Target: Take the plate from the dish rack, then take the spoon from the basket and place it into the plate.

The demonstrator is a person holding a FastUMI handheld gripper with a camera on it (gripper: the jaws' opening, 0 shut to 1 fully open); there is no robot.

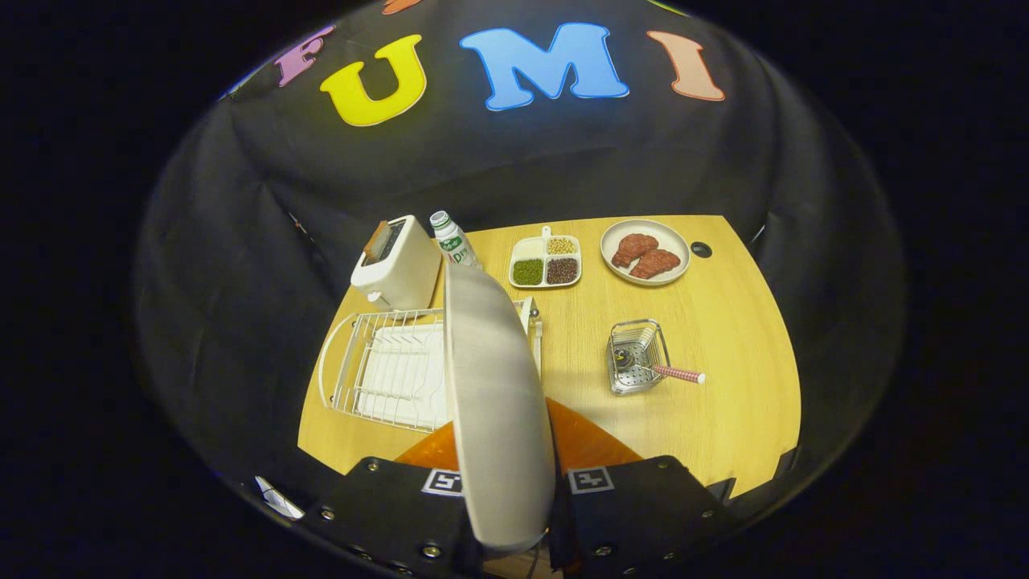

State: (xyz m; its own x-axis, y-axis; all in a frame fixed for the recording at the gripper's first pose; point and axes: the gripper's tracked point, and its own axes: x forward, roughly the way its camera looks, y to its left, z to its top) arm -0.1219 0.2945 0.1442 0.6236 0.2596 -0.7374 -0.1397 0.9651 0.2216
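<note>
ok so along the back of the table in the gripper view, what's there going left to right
toaster → water bottle → four-compartment tray of beans and grains → plate with two pieces of meat. Nearer, the gripper is shut on the plate.
</note>
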